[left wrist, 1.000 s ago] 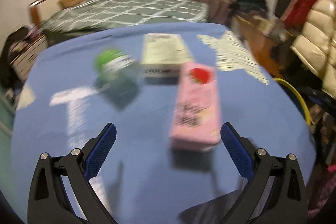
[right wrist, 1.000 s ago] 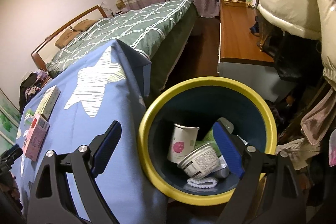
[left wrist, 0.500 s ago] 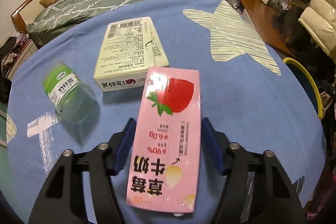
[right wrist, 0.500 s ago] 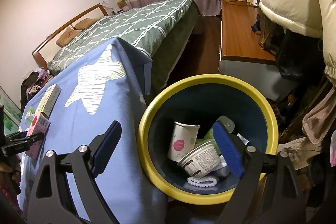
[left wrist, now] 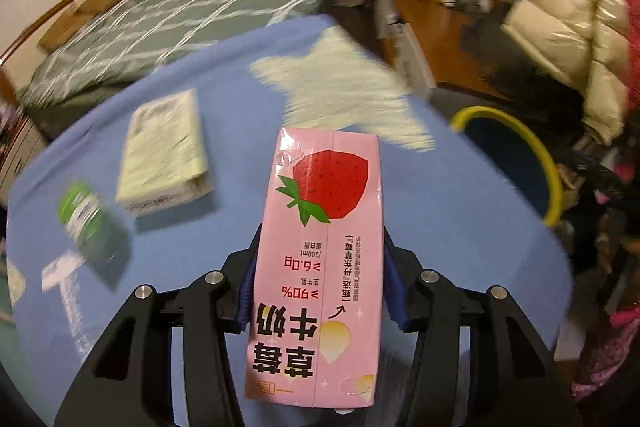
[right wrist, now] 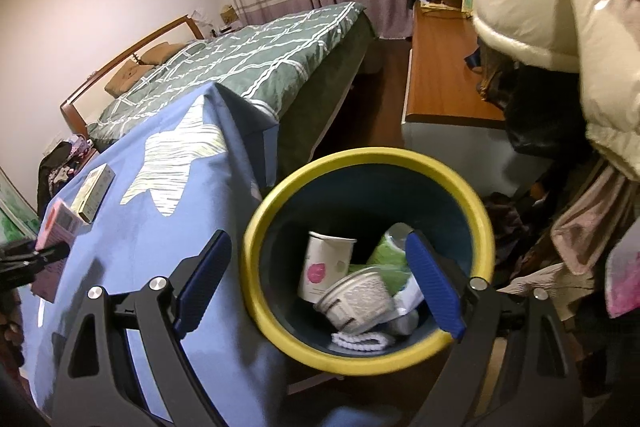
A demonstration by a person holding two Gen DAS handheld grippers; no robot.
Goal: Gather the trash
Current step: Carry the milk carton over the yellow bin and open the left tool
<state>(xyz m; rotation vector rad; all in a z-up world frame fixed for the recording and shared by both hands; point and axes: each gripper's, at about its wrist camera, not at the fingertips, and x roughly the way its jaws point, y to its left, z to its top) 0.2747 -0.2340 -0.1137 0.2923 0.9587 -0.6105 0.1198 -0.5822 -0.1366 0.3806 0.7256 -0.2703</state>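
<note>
A: What is the left gripper (left wrist: 320,291) doing?

B: It is clamping the pink strawberry milk carton (left wrist: 320,251). Its jaws have just been closing, and the blue pads (left wrist: 394,291) are now pressing on the carton's two long sides. The carton is sticking out forward past the fingertips and is riding clear above the blue star-print cloth (left wrist: 240,99).

A: What is lying beyond it?

B: Ahead and to the left of the gripper a cream box (left wrist: 166,151) is lying flat on the cloth, and nearer on the left a clear jar with a green label (left wrist: 86,219) is lying on its side. Both are blurring in the picture. Ahead and to the right, past the cloth's edge, the yellow rim of the bin (left wrist: 548,179) is showing.

A: And the right gripper (right wrist: 332,287)?

B: It is hanging spread wide with nothing between its fingers, right over the yellow-rimmed bin. A white paper cup (right wrist: 326,267), a ribbed white tub (right wrist: 356,301) and some green wrapping (right wrist: 390,259) are sitting inside, beneath and between the fingers. Far to its left, the left gripper is holding the pink carton above the cloth.
</note>
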